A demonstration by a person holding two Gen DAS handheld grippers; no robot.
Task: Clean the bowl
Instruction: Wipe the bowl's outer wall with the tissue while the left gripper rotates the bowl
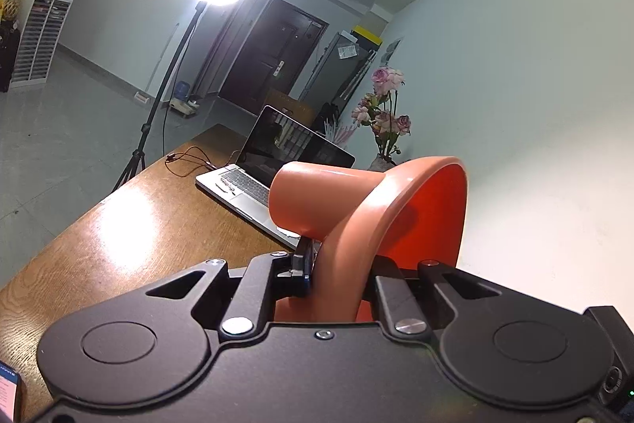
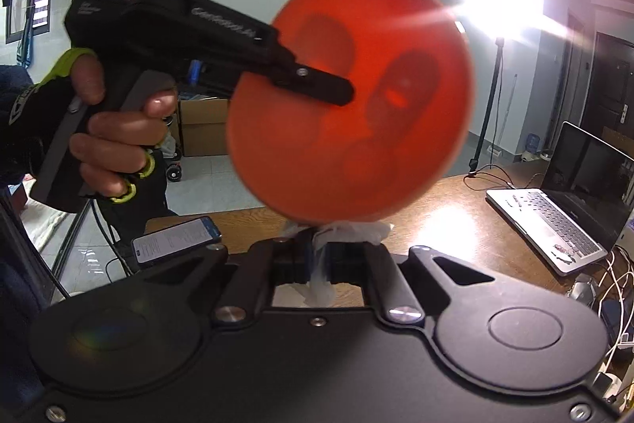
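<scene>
Bowl [image 1: 380, 209] rim between closed left fingers [image 1: 303, 260].

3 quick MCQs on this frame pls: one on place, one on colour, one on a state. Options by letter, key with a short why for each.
1. Where is the laptop?
A. on the wooden table
B. on the floor
C. on a shelf

2. What colour is the bowl?
A. blue
B. orange-red
C. white

3. What is the right gripper doing?
A. standing open and empty
B. clamping the bowl's rim
C. shut on a white tissue

Key:
1 A, it sits open on the wooden table, keyboard showing.
2 B, both wrist views show it orange-red, the lamp glowing through it.
3 C, the white tissue is pinched between its jaws just under the bowl; the rim is clamped by the left gripper.
</scene>
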